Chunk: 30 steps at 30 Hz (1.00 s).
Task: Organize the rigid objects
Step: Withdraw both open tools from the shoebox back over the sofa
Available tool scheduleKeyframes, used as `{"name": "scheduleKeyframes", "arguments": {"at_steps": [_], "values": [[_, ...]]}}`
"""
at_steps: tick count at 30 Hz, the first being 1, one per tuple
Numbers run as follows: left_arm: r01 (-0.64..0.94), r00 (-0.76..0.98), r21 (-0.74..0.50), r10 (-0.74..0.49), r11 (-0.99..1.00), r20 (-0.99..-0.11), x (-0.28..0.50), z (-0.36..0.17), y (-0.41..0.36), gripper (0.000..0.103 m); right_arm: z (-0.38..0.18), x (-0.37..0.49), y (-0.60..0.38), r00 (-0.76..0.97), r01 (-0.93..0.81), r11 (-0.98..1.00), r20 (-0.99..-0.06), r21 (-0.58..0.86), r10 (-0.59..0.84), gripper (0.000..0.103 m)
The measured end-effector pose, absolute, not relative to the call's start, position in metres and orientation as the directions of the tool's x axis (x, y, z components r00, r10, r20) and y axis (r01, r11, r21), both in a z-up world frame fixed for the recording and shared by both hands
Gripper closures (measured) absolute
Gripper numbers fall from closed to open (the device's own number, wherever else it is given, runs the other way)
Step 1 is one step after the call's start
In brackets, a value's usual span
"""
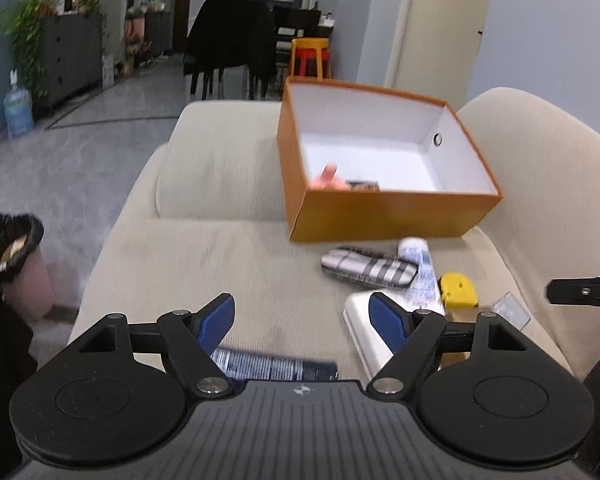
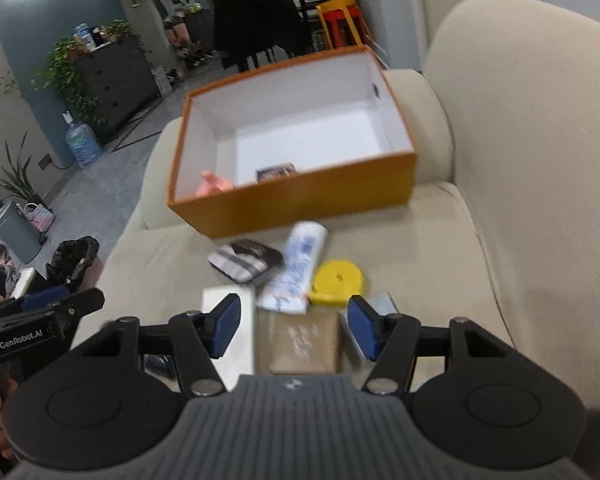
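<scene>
While the left tool (image 1: pixel 302 322) hangs with its blue pads spread wide and nothing between them, the left wrist view shows a dark printed tube (image 1: pixel 274 365) lying just under it on the sofa seat (image 1: pixel 220 264), its long axis running left to right across the gap, so the pads would have to turn to straddle it. A white box (image 1: pixel 362 330) lies partly behind the right pad, and farther right sit a plaid case (image 1: pixel 368 267), a white tube (image 1: pixel 420 268) and a yellow tape measure (image 1: pixel 458 290). Beyond them the orange box (image 1: pixel 380 208) stands open, with a pink item (image 1: pixel 328 178) and a small dark pack (image 1: pixel 362 185) at its near wall. From the right wrist view, the right tool (image 2: pixel 296 326) is likewise released and empty, poised over a brown block (image 2: pixel 302 342) directly ahead, between its pads; I judge this hand nearer to that piece. Here the orange box (image 2: pixel 300 200) lies far ahead, holding the same pink item (image 2: pixel 214 184) and dark pack (image 2: pixel 276 171), otherwise bare.
</scene>
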<state>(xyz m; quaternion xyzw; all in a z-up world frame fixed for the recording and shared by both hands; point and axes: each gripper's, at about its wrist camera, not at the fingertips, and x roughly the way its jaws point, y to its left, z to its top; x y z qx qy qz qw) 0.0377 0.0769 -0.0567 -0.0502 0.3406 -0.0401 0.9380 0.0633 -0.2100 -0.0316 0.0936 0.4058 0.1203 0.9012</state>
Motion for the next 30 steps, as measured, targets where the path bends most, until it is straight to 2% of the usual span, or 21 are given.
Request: {"name": "scheduleKeyframes", "arguments": {"at_steps": [11,14,19,22,26,30], "values": [[0.039,0.745,-0.215,-0.171,0.976,-0.645,0.010,-0.080,0.087,0.012,-0.054,0.033,-0.238,0.632,-0.083,0.980,-0.751,0.180,0.192,0.042],[0.052,0.749,-0.245,-0.200,0.968,-0.632,0.005,-0.082,0.088,0.001,-0.056,0.031,-0.243,0.630,-0.078,0.984,-0.756,0.161,0.174,0.040],[0.208,0.734,-0.282,-0.340,0.937,-0.587,-0.004,-0.088,0.073,0.000,-0.055,0.031,-0.250,0.636,-0.068,0.989,-0.758,0.130,0.143,0.039],[0.200,0.719,-0.280,-0.335,0.939,-0.609,-0.003,-0.091,0.064,0.000,-0.057,0.033,-0.251,0.638,-0.062,0.991,-0.759,0.116,0.128,0.038],[0.097,0.701,-0.360,-0.320,0.928,-0.637,0.008,-0.098,0.067,0.000,-0.062,0.038,-0.251,0.626,-0.057,0.993,-0.771,0.103,0.116,0.037],[0.060,0.722,-0.328,-0.268,0.943,-0.638,0.018,-0.104,0.063,0.000,-0.064,0.042,-0.247,0.624,-0.059,0.993,-0.773,0.102,0.117,0.037]]}}
